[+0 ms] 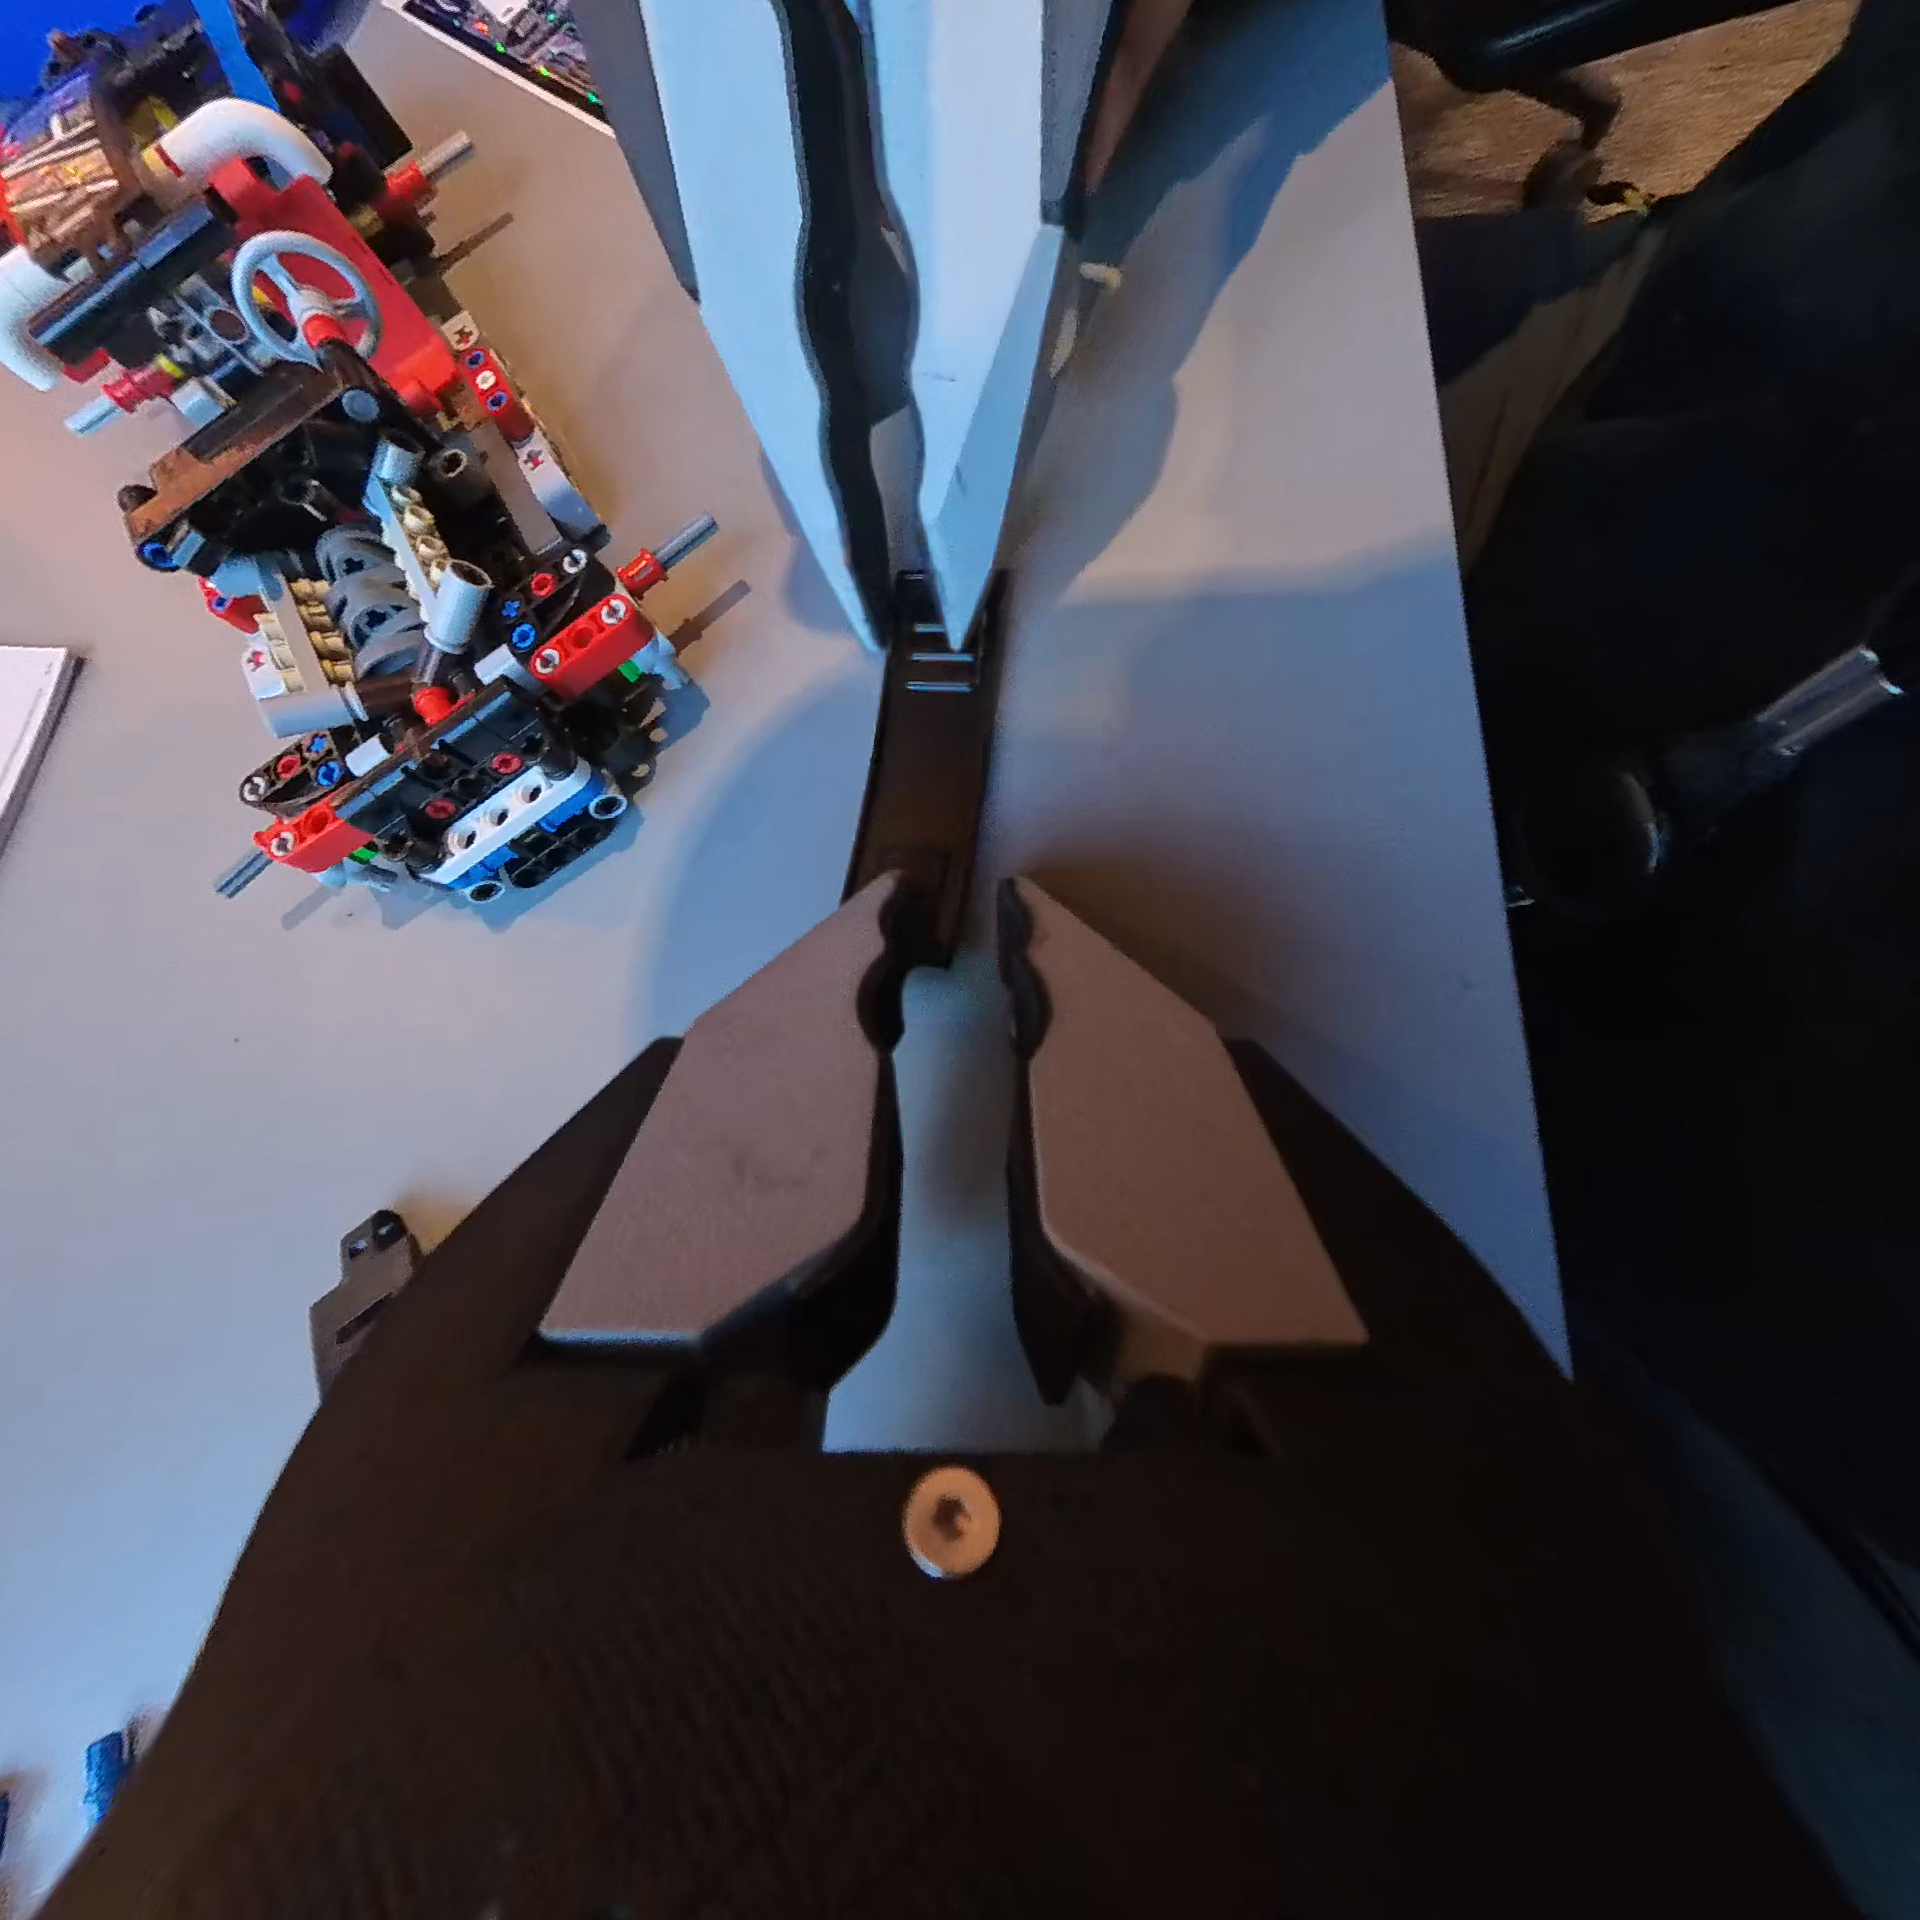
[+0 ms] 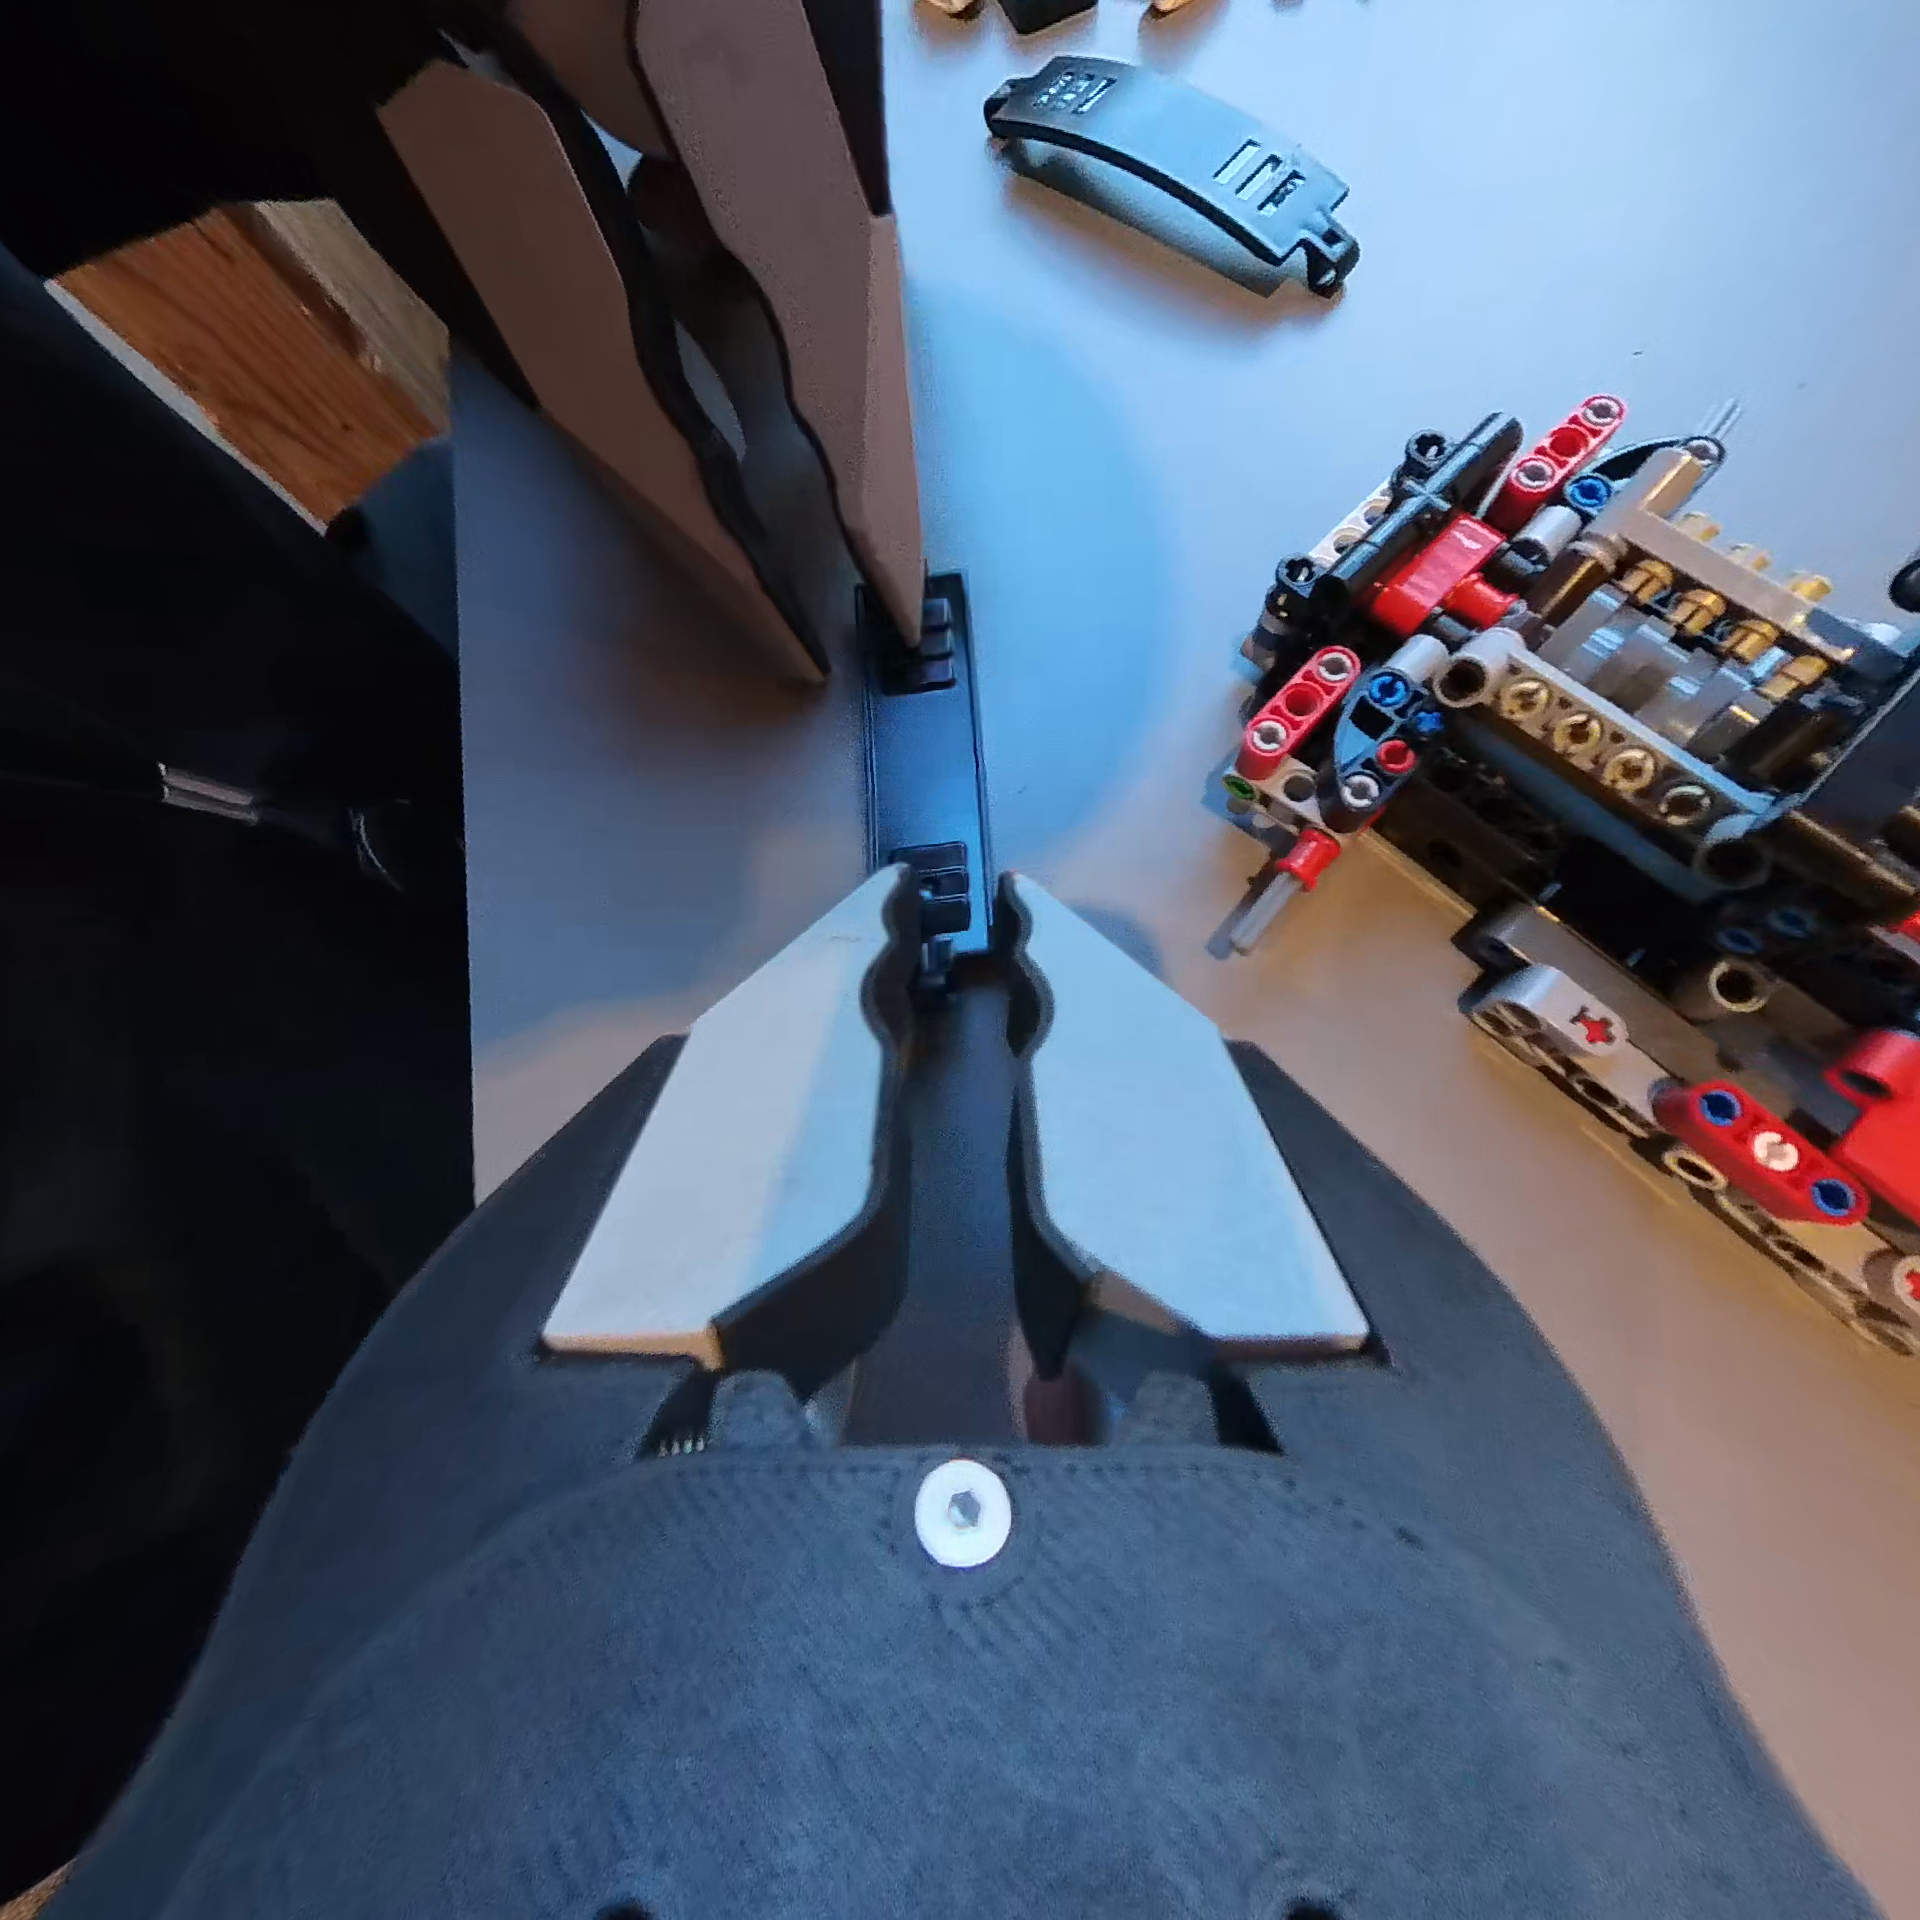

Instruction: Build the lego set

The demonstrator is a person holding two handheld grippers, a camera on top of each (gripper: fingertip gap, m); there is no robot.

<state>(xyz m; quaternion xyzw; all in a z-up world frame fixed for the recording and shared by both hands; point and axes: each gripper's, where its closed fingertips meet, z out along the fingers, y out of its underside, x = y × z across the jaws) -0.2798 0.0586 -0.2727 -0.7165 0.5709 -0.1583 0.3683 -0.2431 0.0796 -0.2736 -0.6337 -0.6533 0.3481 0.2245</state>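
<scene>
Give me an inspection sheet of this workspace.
Surface: grey table, its edge beside the grippers.
Job's things: black panel held at both ends; half-built model resting apart; second panel lying loose.
Clutter: small parts at the far edge.
Grippers: left gripper and right gripper face each other, each closed on the panel.
Cables: nothing seen.
Surroundings: wooden floor, a dark chair base.

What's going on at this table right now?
Someone is building a Lego Technic vehicle. Both tongs hold one long black panel piece between them near the table edge: the right tongs grip one end, the left tongs the other. The half-built chassis sits aside, and a second curved black panel lies loose.
</scene>
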